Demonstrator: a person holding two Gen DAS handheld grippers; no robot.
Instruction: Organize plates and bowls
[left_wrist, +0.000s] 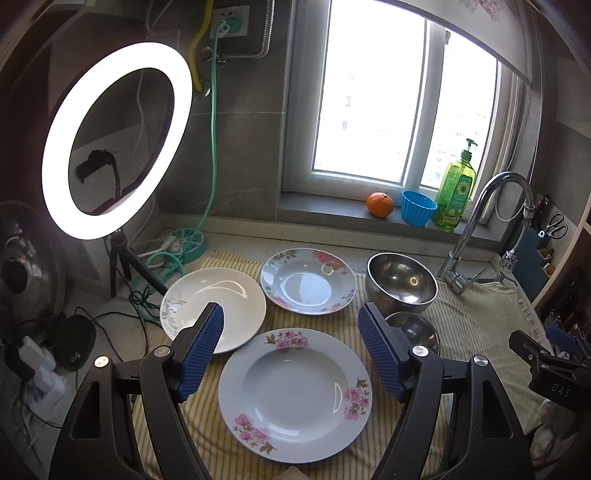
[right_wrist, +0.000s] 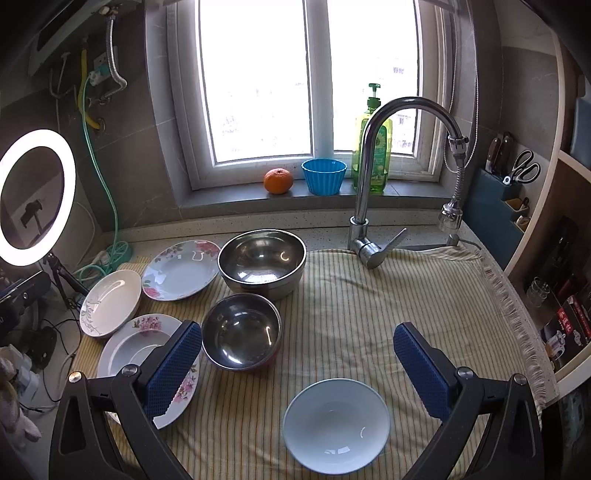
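Fingers spread wide and empty on both tools: left gripper (left_wrist: 291, 354) hovers over the near floral plate (left_wrist: 295, 395), right gripper (right_wrist: 297, 365) over the white bowl (right_wrist: 336, 424). Plates lie left, steel bowls (right_wrist: 242, 332) centre, all apart on the striped cloth (right_wrist: 406, 295), likely awaiting stacking

cloth (right_wrist: 369, 295) right half bare; faucet (right_wrist: 369, 155) behind.

Grey tiled wall w/ bright window (right_wrist: 308, 85) behind the counter, orange (right_wrist: 278, 181), blue cup (right_wrist: 324, 176) & soap bottle (right_wrist: 371, 147) on the sill, chrome faucet (right_wrist: 373, 177) at right, lit ring light (left_wrist: 118, 136) at left, striped cloth (right_wrist: 369, 314) over the worktop.
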